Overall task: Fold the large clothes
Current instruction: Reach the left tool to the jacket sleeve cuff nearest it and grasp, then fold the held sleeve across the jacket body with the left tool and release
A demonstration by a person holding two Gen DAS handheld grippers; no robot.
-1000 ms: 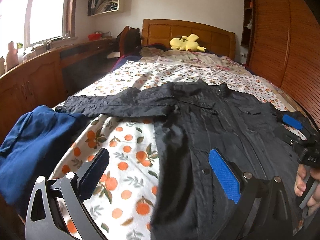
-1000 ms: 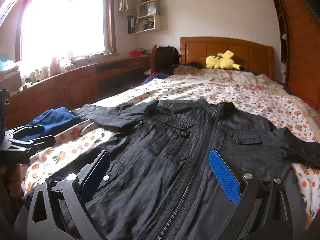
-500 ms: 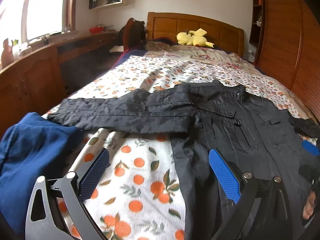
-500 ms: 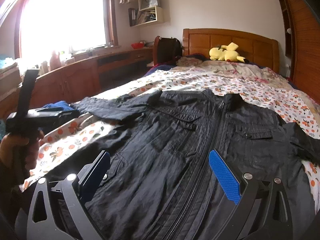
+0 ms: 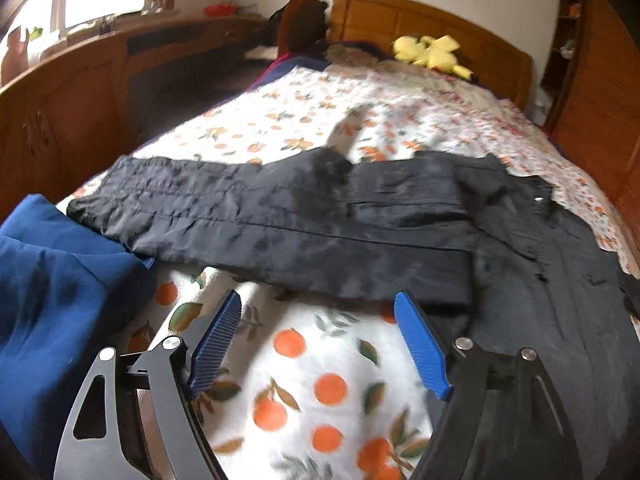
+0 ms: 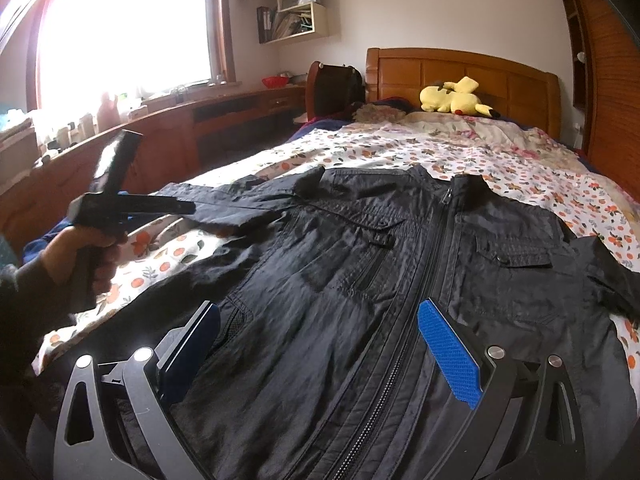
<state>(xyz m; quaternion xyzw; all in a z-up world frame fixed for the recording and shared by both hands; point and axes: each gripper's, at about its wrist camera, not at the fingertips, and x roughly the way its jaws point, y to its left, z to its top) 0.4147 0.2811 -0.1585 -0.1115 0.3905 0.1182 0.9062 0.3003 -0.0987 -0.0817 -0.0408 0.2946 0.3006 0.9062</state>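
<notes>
A black zip-up jacket [image 6: 360,280] lies face up on the flowered bedsheet [image 5: 320,384]. Its one sleeve [image 5: 280,232] stretches straight out to the left. My left gripper [image 5: 318,296] hovers low over the sheet just short of that sleeve's near edge. Its jaws are closing, with only sheet showing between the blue pads [image 5: 216,340]. In the right wrist view the left gripper [image 6: 176,205] points at the sleeve, held by a hand [image 6: 80,256]. My right gripper [image 6: 316,308] stands open over the jacket's lower front, beside the zipper [image 6: 416,280], holding nothing.
A blue garment [image 5: 52,300] is heaped at the bed's left edge, touching the sleeve's cuff. A yellow plush toy [image 6: 456,98] lies by the wooden headboard [image 6: 460,72]. Wooden cabinets [image 5: 60,120] run along the left under the window; a wardrobe [image 6: 616,100] stands on the right.
The left gripper has swung left and dropped closer to the outstretched sleeve, and its jaws have narrowed. The right gripper has hardly moved.
</notes>
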